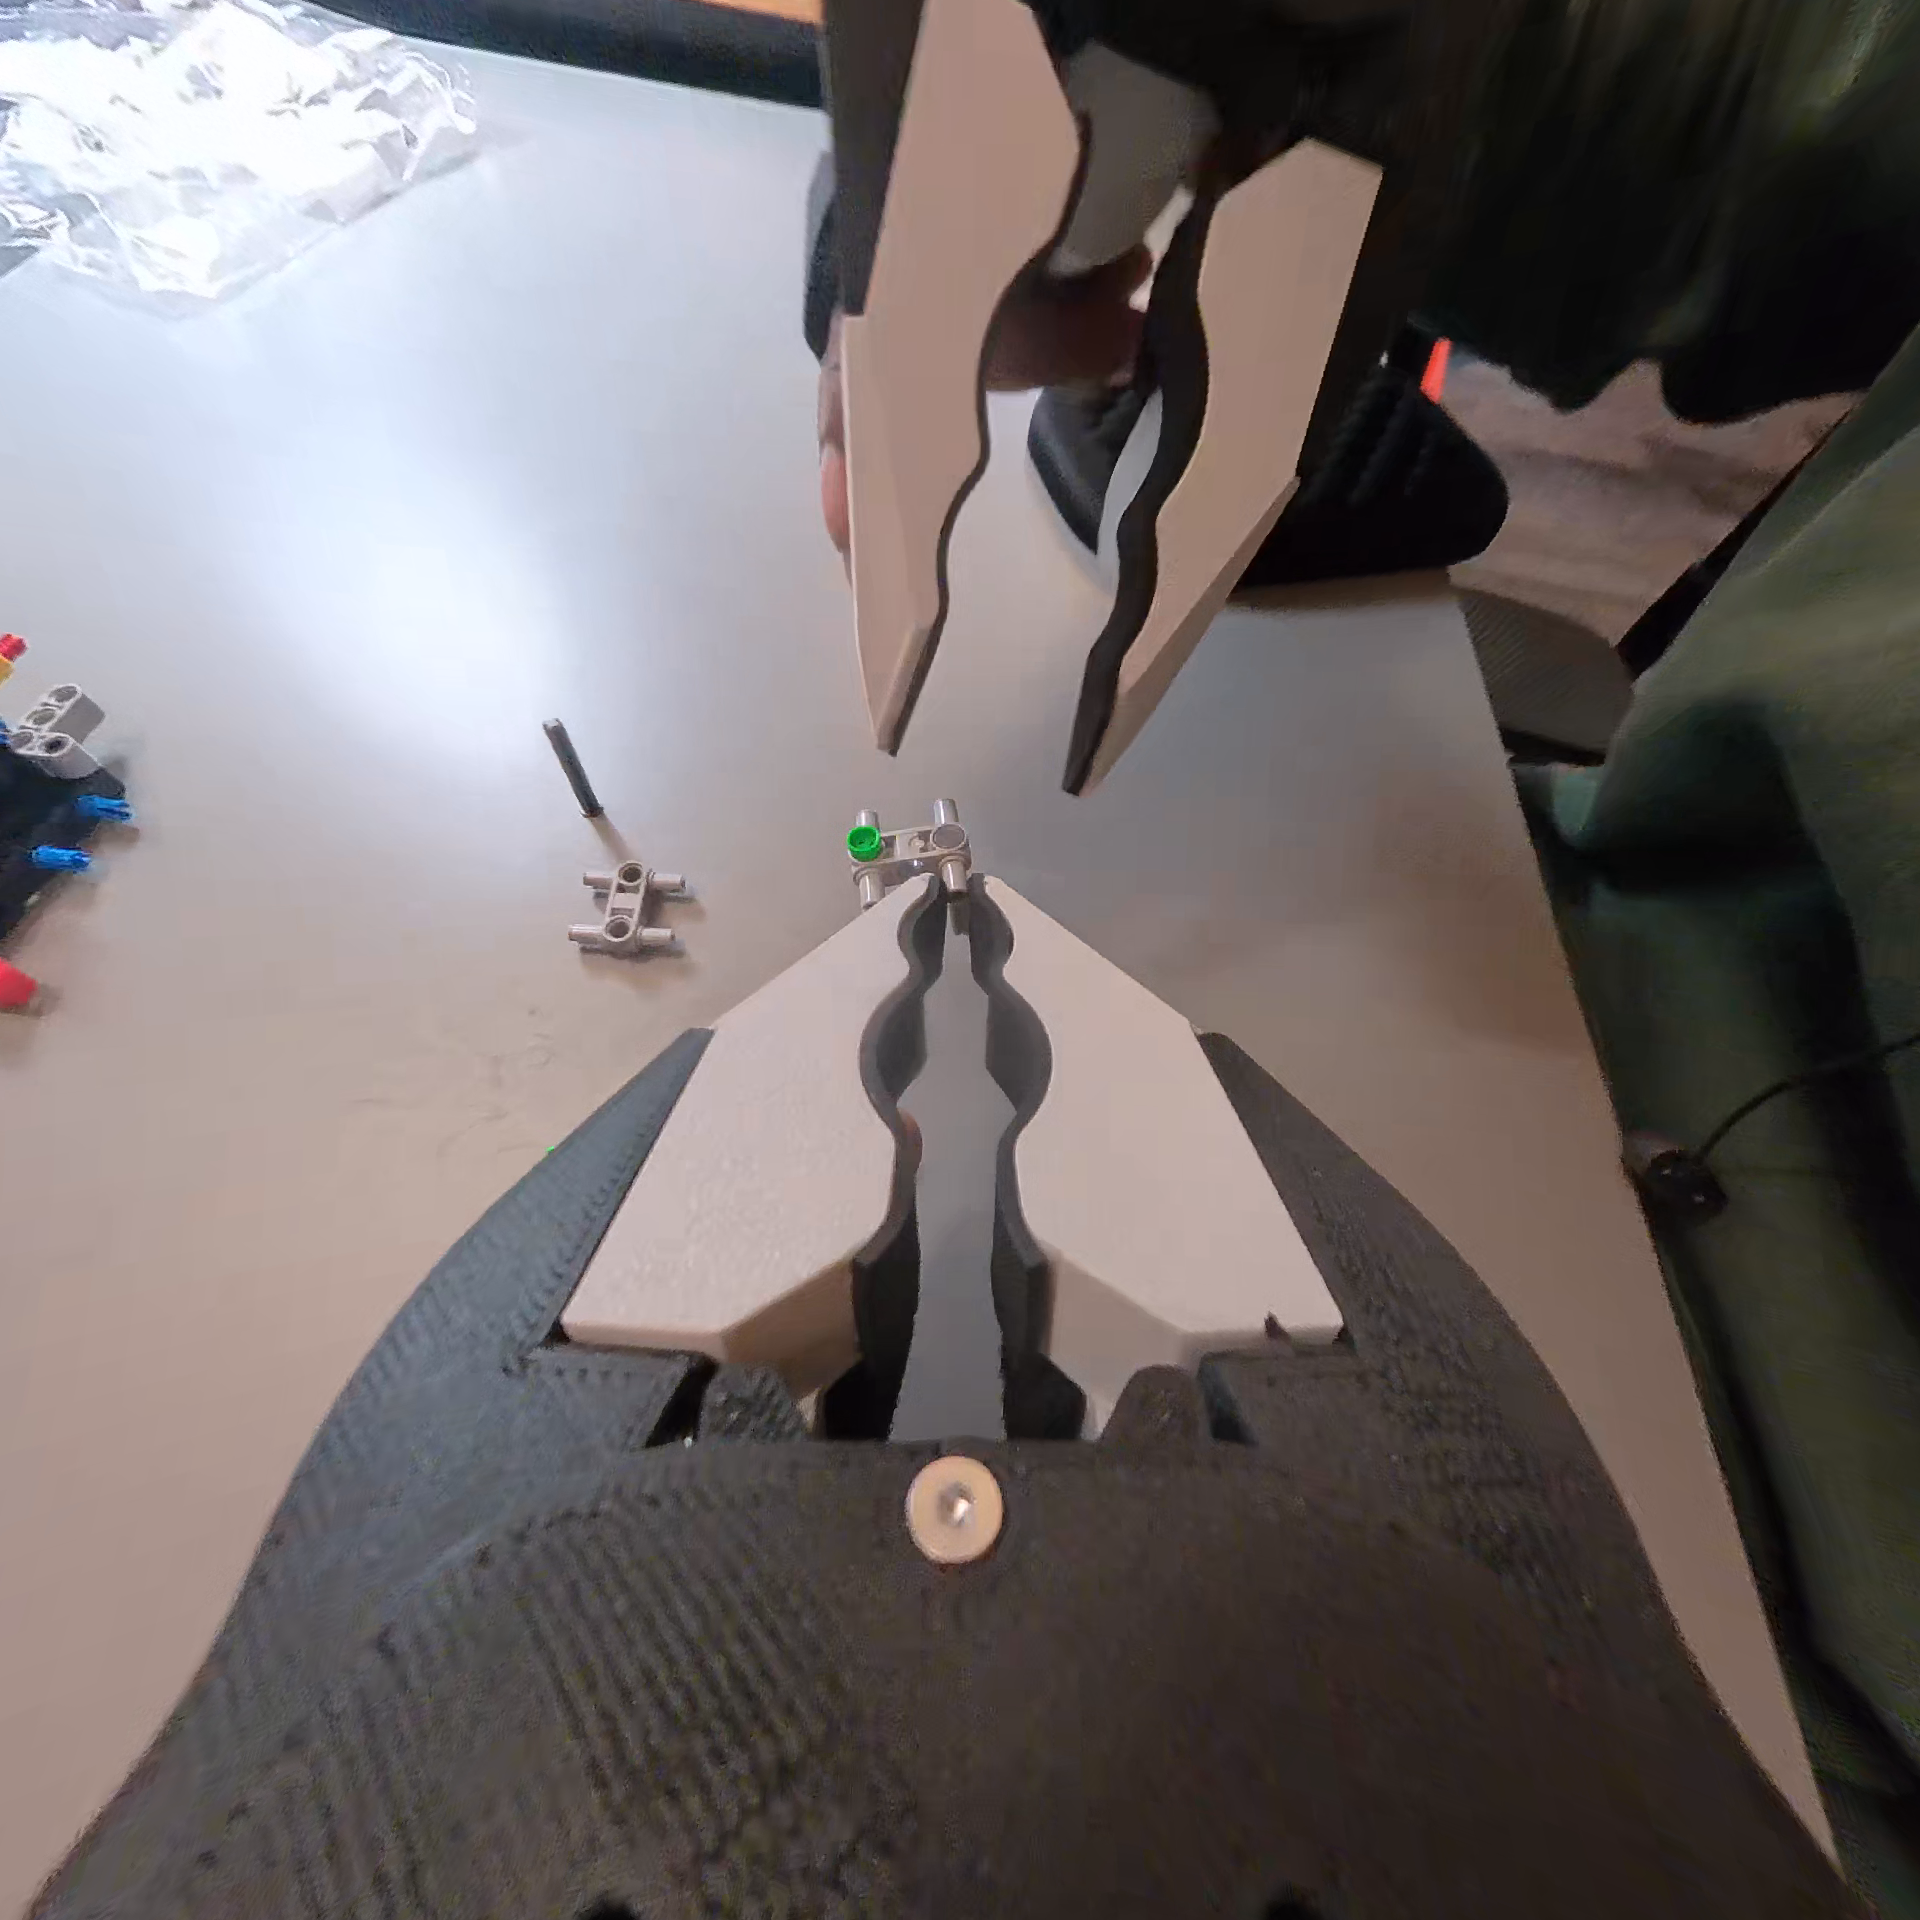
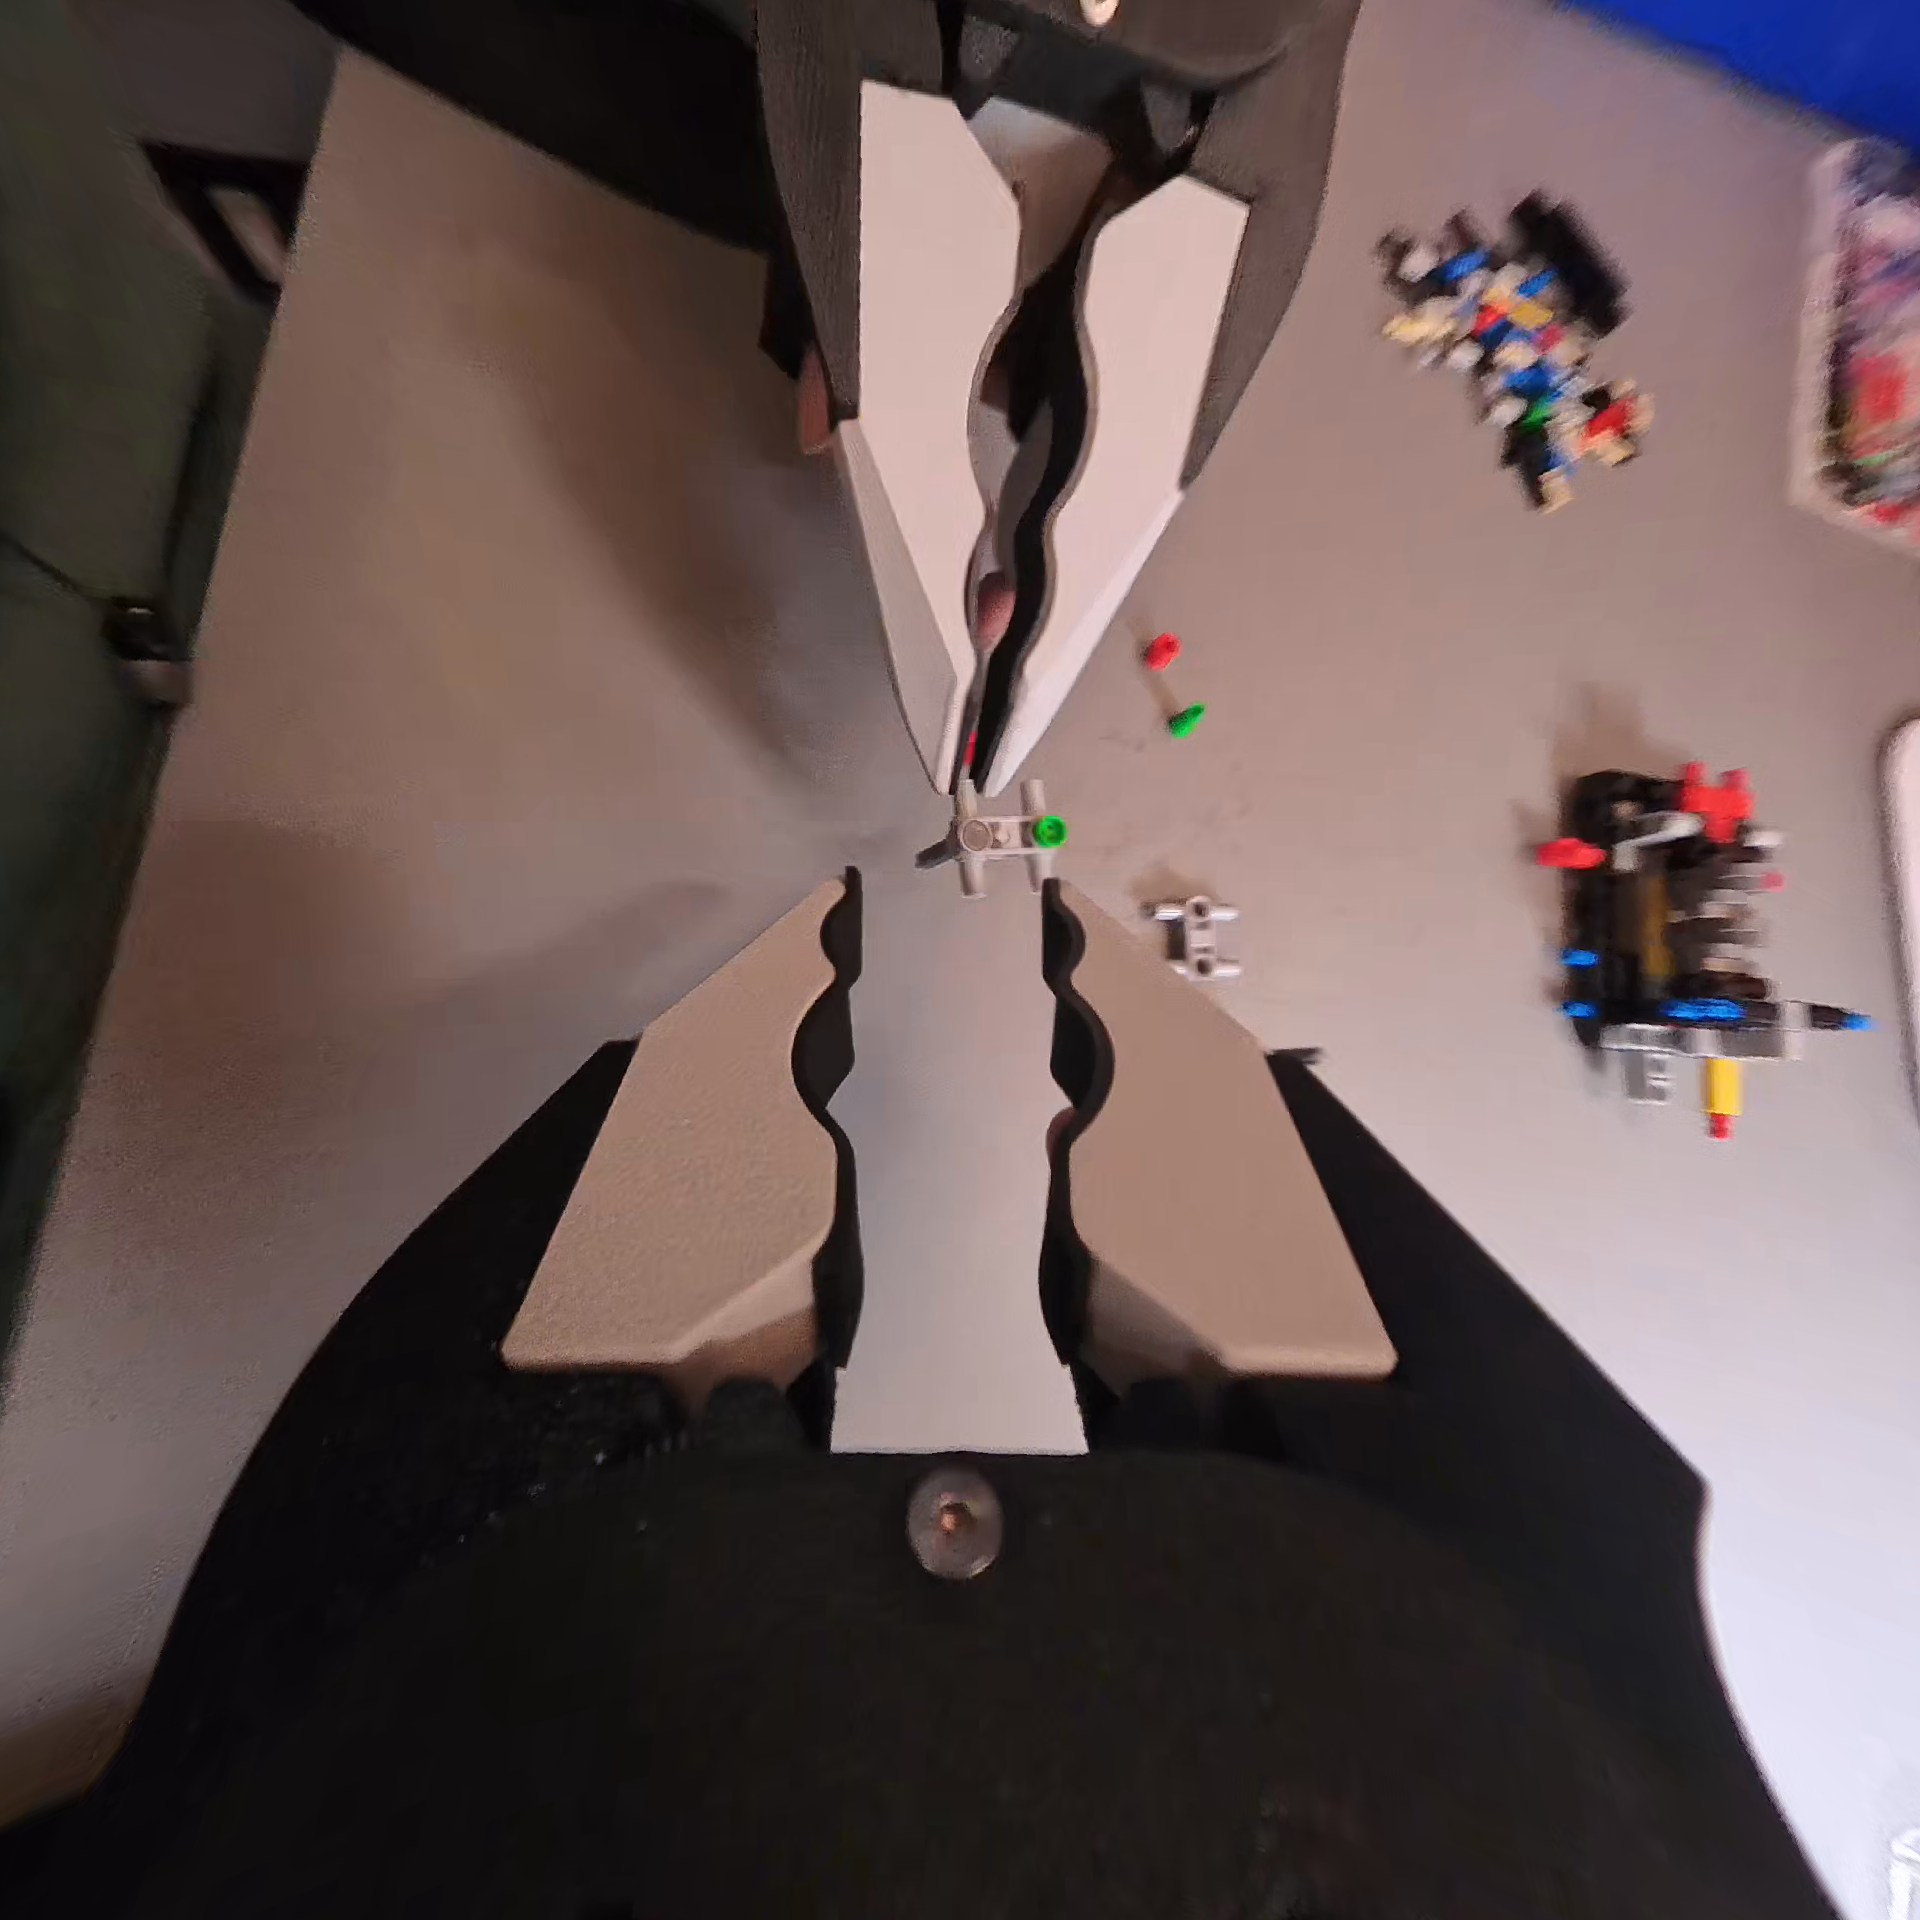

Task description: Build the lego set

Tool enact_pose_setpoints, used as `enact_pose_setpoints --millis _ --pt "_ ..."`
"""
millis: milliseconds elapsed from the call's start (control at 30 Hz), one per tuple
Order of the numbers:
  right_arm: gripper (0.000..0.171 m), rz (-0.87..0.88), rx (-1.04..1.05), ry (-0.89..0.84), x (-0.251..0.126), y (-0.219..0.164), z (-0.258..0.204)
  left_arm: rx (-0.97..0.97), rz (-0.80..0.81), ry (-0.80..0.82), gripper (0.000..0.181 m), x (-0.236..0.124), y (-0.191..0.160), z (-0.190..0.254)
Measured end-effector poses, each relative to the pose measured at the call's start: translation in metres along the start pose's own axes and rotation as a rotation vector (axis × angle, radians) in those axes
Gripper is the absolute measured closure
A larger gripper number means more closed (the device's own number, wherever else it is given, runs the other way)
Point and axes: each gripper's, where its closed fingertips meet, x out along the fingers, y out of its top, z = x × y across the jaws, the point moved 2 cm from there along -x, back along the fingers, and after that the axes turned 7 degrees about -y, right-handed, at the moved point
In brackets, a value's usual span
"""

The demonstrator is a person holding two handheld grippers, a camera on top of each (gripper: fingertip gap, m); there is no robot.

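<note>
Now our left tongs (image 1: 951, 891) pinch a pin of the grey connector (image 1: 914, 844) with its green stud; our right tongs (image 2: 951, 883) gape empty above the smooth pale tabletop (image 1: 416, 468).

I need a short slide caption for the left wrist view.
Left gripper pinches a grey connector with a green pin; the open right gripper hovers above.

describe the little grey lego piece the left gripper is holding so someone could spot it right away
On the pale table, find where the left gripper and right gripper point tip to tip. The grey connector sits there, pinched by one pin. Unlike the loose grey connector beside it, it carries a green stud.
</note>
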Motion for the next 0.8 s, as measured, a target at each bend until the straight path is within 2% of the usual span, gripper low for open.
enact_pose_setpoints --millis 33,133,233,433,567,700,800 --pt "0.141 0.036 -0.022 -0.058 0.0 0.0 0.003 -0.019 0.018 -0.012 0.179 -0.002 0.002 0.0" --pt "0.146 0.119 -0.193 -0.235 0.003 0.0 0.005 -0.094 0.064 -0.058 0.179 -0.004 0.007 -0.001" --pt "0.151 0.156 -0.324 -0.328 0.005 0.002 0.001 -0.163 0.083 -0.105 0.179 -0.004 0.007 -0.002" --pt "0.155 0.186 -0.39 -0.301 0.009 0.003 -0.006 -0.22 0.068 -0.159 0.179 -0.001 0.003 0.001" --pt "0.164 0.182 -0.447 -0.32 0.014 0.002 -0.009 -0.237 0.068 -0.177 0.18 -0.001 0.002 0.001" --pt "0.165 0.223 -0.371 -0.338 0.014 0.004 -0.007 -0.274 0.095 -0.196 0.179 -0.004 0.003 0.0" --pt "0.166 0.283 -0.18 -0.348 0.011 0.005 0.002 -0.28 0.153 -0.162 0.175 -0.013 0.011 -0.008"
